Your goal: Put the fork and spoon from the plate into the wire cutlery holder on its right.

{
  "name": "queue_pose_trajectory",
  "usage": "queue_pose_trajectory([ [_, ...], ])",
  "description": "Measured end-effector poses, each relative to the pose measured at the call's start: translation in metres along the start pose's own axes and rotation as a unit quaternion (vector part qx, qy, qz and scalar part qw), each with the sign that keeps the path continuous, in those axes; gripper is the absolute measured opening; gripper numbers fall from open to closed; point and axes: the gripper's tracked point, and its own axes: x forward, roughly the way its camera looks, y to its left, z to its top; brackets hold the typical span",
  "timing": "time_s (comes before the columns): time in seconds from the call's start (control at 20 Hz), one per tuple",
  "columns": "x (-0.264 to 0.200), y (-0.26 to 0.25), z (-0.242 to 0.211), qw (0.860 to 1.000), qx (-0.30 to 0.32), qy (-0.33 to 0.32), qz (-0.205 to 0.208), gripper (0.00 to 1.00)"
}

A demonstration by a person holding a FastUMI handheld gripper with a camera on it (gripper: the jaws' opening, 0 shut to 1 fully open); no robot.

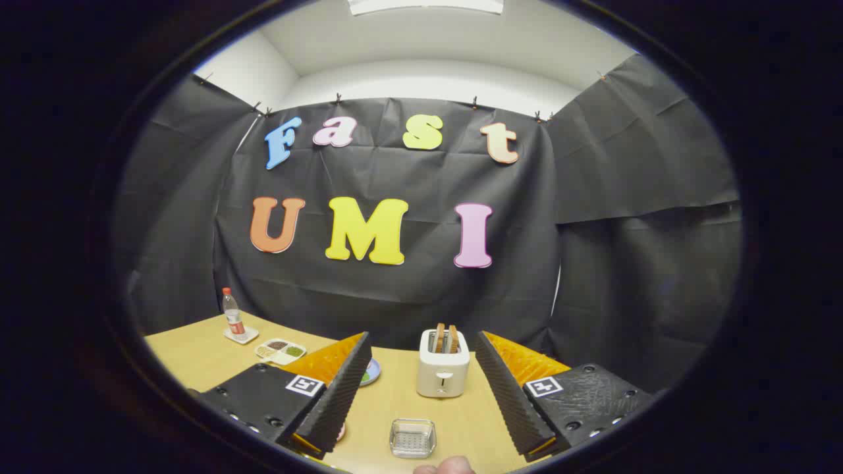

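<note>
The gripper (421,411) stands wide open over the tan worktop (197,355), holding nothing. Between its fingers, nearest, sits a small clear square dish (412,438). Beyond it a white toaster (443,368) holds two brown slices. A blue plate (371,372) peeks from behind the left finger (336,395); fork and spoon cannot be made out. Farther left lie a divided snack tray (280,350) and a bottle (232,315).

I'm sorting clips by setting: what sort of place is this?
Likely a staged recording booth, not a real kitchen: black cloth walls pinned up around a wooden table set with a toaster and a bottle. The open gripper hangs above a wire cutlery holder.
</note>
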Motion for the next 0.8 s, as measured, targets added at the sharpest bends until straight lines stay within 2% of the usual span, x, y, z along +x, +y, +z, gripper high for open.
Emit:
queue_pose_trajectory([
  [0.8, -0.0005, -0.0005, 0.0015, 1.000, 0.009, 0.003, -0.001, 0.95],
])
